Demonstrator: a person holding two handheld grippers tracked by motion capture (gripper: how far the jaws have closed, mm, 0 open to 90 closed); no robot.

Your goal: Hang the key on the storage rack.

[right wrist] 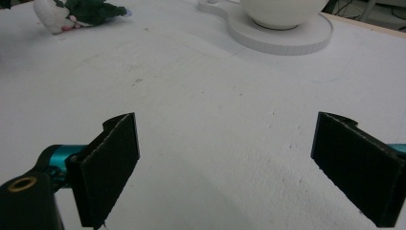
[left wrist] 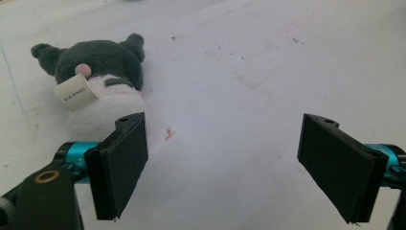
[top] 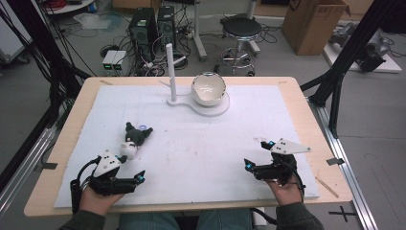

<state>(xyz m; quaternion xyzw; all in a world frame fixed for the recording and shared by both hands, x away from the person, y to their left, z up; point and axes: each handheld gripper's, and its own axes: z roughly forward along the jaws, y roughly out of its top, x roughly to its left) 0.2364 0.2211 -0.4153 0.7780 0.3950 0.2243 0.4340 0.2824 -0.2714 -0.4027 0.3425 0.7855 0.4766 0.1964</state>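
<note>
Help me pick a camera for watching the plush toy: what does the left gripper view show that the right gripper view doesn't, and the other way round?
Left gripper view: the plush toy lies close, just beyond the left gripper, with a paper tag legible as a label on it.

Right gripper view: the white bowl on its flat white stand, ahead of the right gripper, with the toy far off at the top left.

Both: open jaws with nothing between them, the toy, and the white mat.
</note>
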